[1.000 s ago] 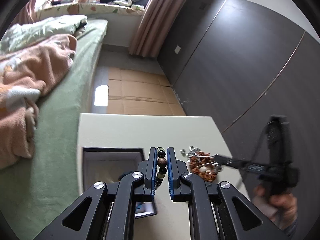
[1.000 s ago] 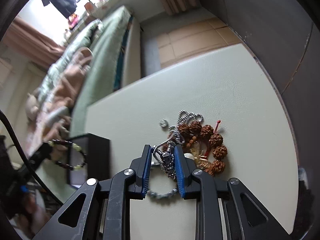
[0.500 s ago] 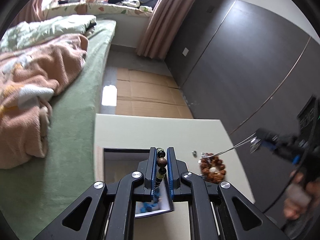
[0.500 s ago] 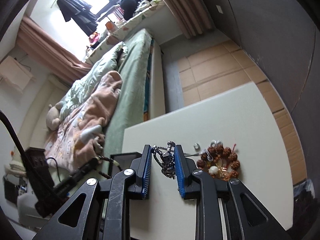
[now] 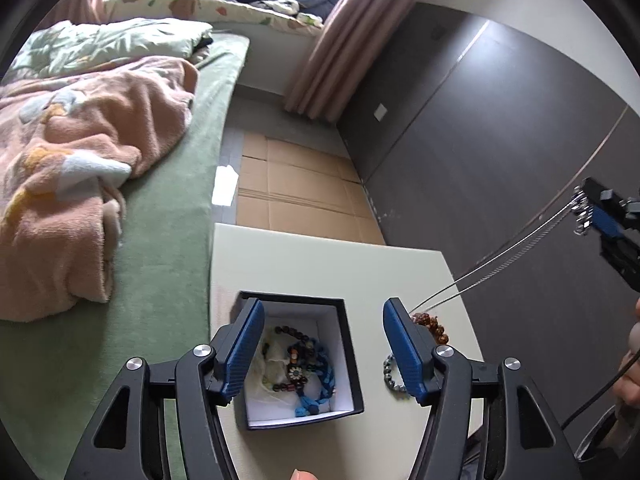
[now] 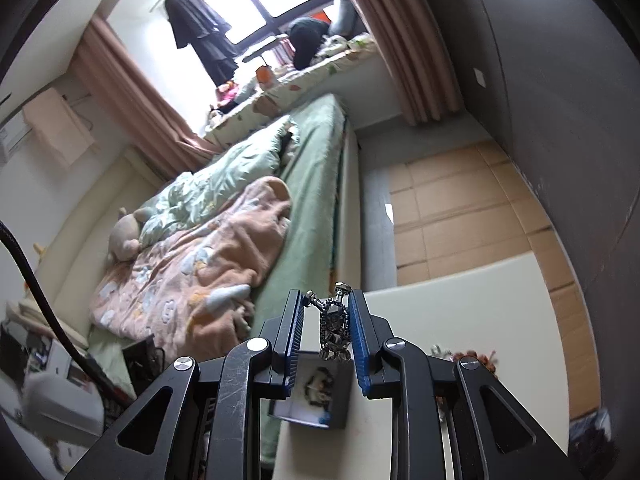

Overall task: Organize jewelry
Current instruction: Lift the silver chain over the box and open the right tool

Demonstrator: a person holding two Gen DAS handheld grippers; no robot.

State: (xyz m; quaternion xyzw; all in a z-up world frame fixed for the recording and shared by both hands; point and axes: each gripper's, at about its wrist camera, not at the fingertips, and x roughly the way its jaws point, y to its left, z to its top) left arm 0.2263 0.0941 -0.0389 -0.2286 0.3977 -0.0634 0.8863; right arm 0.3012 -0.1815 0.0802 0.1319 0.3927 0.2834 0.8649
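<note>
My left gripper (image 5: 324, 304) hangs over a black box (image 5: 348, 360) with a white inside; its jaws are opening and nothing is between them. In the box lie a dark bead bracelet (image 5: 296, 354) and a blue cord bracelet (image 5: 324, 376). Raised at the right, my right gripper (image 5: 592, 208) (image 6: 326, 300) is shut on a silver robot-shaped pendant (image 6: 334, 326). Its chain (image 5: 500, 260) runs taut down toward a brown bead bracelet (image 5: 434, 326) on the cream table (image 5: 320, 264). A grey bead bracelet (image 5: 394, 376) lies beside my left gripper's right finger.
A green bed (image 5: 168, 240) with a pink blanket (image 5: 72, 184) runs along the table's left edge. A dark wardrobe wall (image 5: 500, 140) stands to the right. Cardboard covers the floor (image 5: 296, 192) beyond the table. A person's hand (image 5: 632, 380) shows at the right edge.
My left gripper went from shut to open and let go of the dark bead bracelet, which now lies in the box. My right gripper rose with the pendant, drawing its chain up from the pile.
</note>
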